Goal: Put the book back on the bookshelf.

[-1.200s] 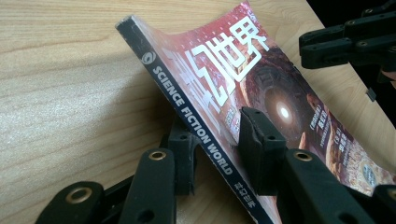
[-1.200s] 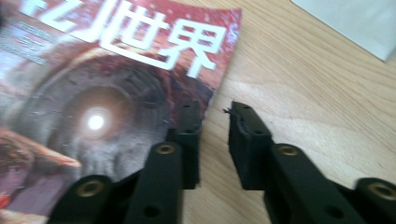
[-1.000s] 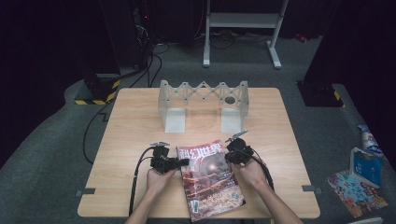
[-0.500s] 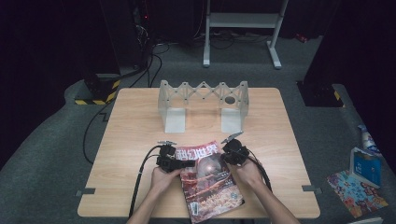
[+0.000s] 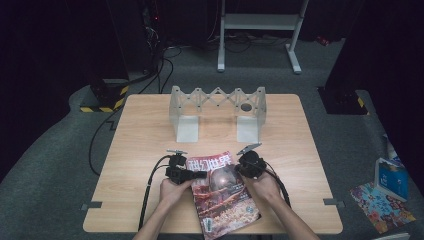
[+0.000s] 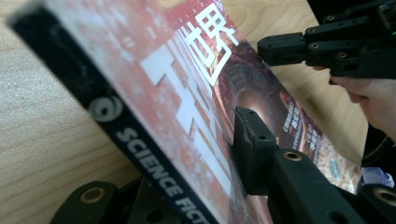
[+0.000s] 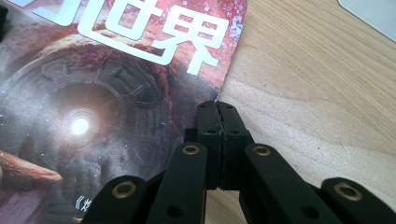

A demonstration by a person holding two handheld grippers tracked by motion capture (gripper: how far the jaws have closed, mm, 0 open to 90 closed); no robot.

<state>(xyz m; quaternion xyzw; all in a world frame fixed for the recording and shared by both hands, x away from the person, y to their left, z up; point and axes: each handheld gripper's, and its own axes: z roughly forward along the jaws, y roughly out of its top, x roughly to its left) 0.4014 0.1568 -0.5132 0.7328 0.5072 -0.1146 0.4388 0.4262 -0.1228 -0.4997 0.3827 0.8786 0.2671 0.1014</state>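
While the magazine (image 5: 223, 192) lies at the table's (image 5: 140, 140) near edge, the left gripper (image 5: 192, 174) has just been closing over its spine, and the right gripper (image 7: 217, 121) pinches its opposite edge, jaws together.

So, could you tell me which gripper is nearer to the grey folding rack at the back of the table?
Right. The right gripper, shut at the magazine's right edge, sits just below the rack's right foot. The left gripper, at the magazine's spine, lies slightly farther from it.

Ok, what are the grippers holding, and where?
Both hold the red-covered science fiction magazine: left gripper clamps its dark spine edge, right gripper pinches its right edge.
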